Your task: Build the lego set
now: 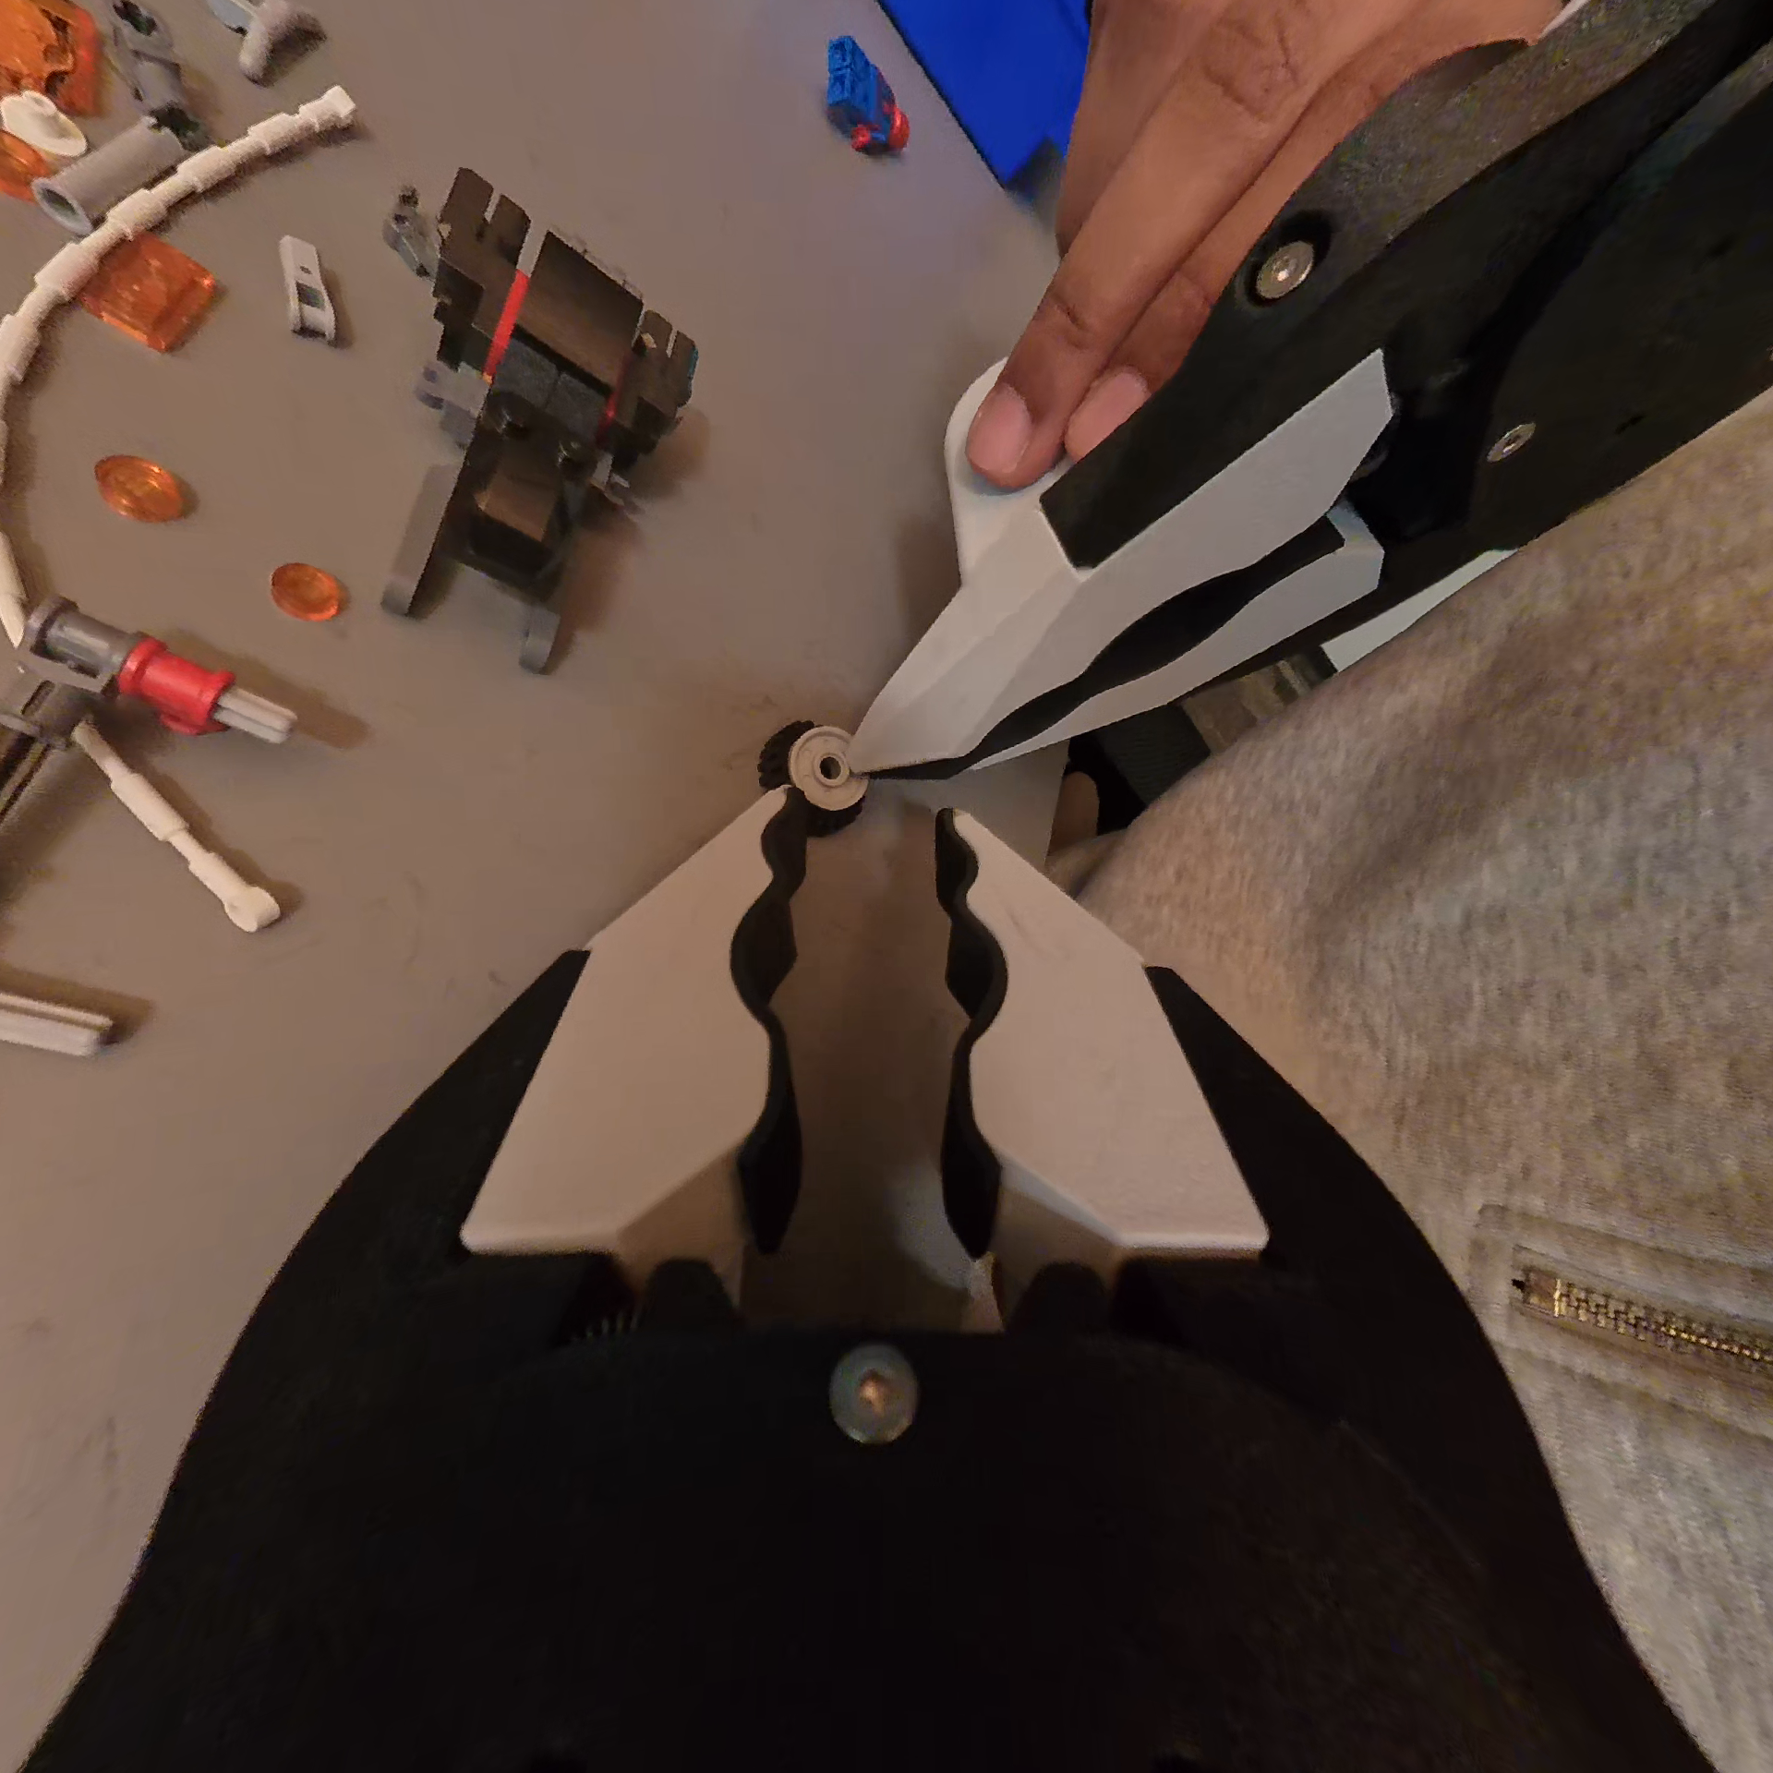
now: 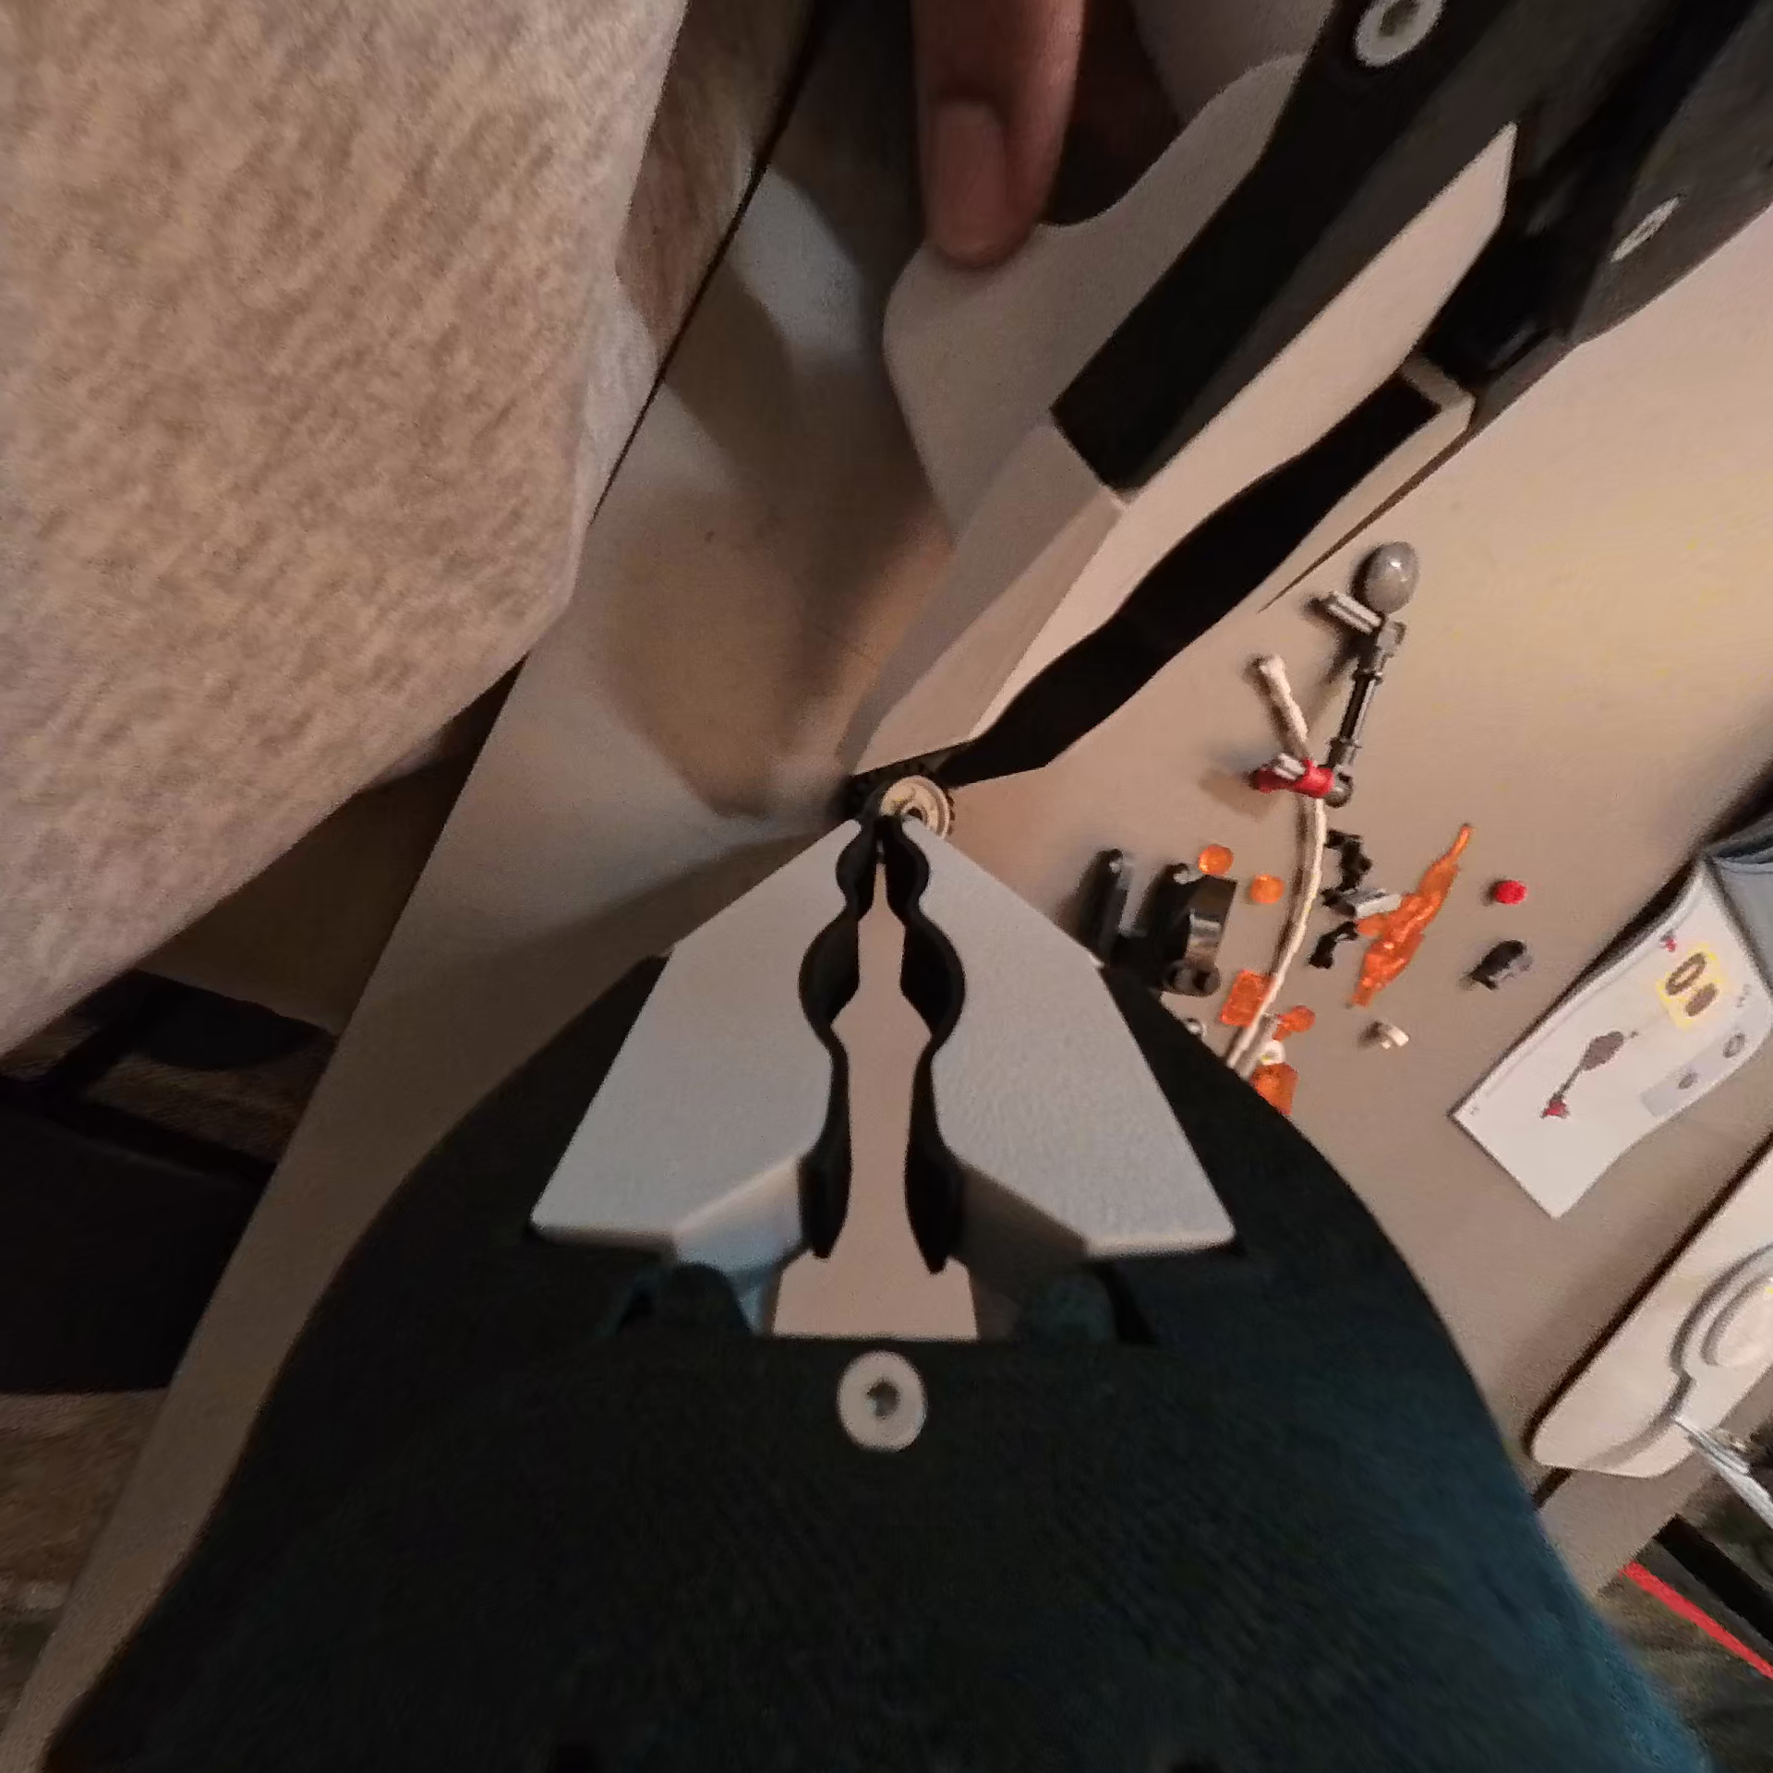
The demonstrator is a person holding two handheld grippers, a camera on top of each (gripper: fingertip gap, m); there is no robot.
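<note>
- Grey counter (image 1: 787,288) fills the left wrist view, scattered with loose lego parts; the landmark is a small grey wheel disc (image 1: 827,769) with a black gear (image 1: 779,758) behind it, held just off the near edge.
- Left hand-held gripper (image 1: 868,815) has its fingers apart: one black pad touches the gear from below, the other stands clear.
- Right hand-held gripper (image 1: 868,768) comes in from the upper right of the disc, tips together on its rim, a hand (image 1: 1132,249) behind it.
- Beyond the disc, up and to the left, sits a half-built dark model (image 1: 547,403); orange studs and a white ribbed hose (image 1: 125,206) lie farther left.
- Beige counter (image 2: 1497,499) shows again in the right wrist view, where the right hand-held gripper (image 2: 883,833) is clamped on the disc (image 2: 923,804).
- Right of the disc lie spare pieces and an instruction sheet (image 2: 1631,1075).
- Judged step: seating disc and gear together. Next calls for the left fingers to close on the gear and a straight, aligned press.
</note>
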